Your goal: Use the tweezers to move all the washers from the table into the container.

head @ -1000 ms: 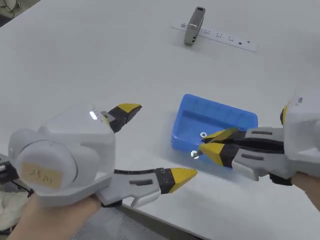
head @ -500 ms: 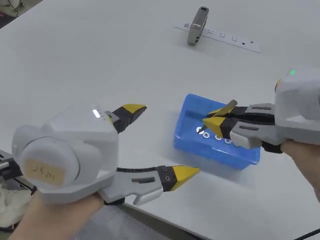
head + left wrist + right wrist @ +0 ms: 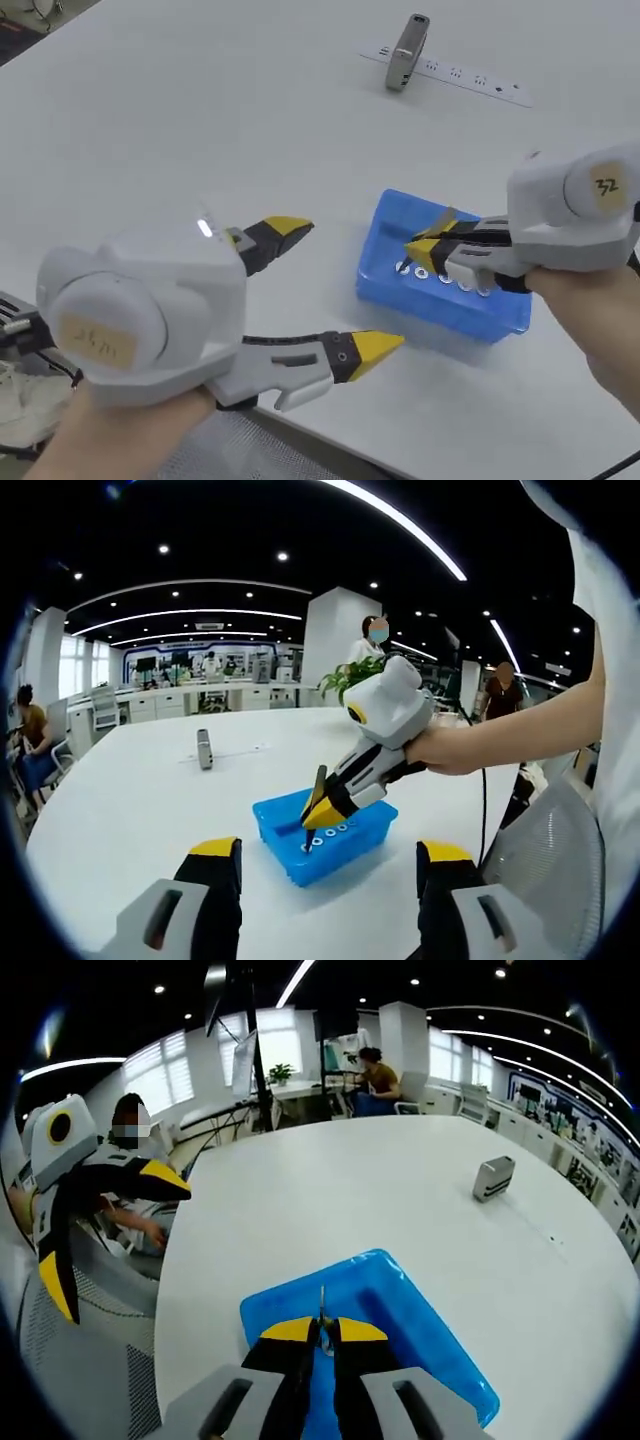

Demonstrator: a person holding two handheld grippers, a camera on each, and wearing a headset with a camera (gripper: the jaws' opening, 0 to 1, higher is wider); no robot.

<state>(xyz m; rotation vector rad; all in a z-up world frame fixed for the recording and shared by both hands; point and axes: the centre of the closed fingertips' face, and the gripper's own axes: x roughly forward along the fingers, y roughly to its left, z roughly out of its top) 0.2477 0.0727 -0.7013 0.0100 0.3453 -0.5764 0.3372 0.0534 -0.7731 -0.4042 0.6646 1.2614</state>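
The washers (image 3: 445, 280) were small silver rings lying in a short row on the floor of a shallow blue container (image 3: 440, 308), close to the wall nearest the person. The container sat flat on the white table (image 3: 200, 120), not far from the table's near edge. The tweezers (image 3: 322, 1302) showed as a thin metal point sticking out past the yellow tips of the right gripper (image 3: 320, 1328), aimed down inside the container, over the end of the washer row. Whether the point held a washer could not be told.

The table around the container was bare and white on every side. The only other things on it were a power strip (image 3: 470, 78) and a grey adapter (image 3: 405, 50) plugged into it, both well apart at the far side. The near table edge ran just below the left gripper (image 3: 330, 290) in the head view.

The right gripper came in from the right, held in a hand (image 3: 585, 310) and tilted downward over the container. Its jaws were pressed almost together on the tweezers. The left gripper was held low beside the container, off to its left and apart from it, in the other hand (image 3: 120, 440). Its jaws stood wide apart with nothing between them.
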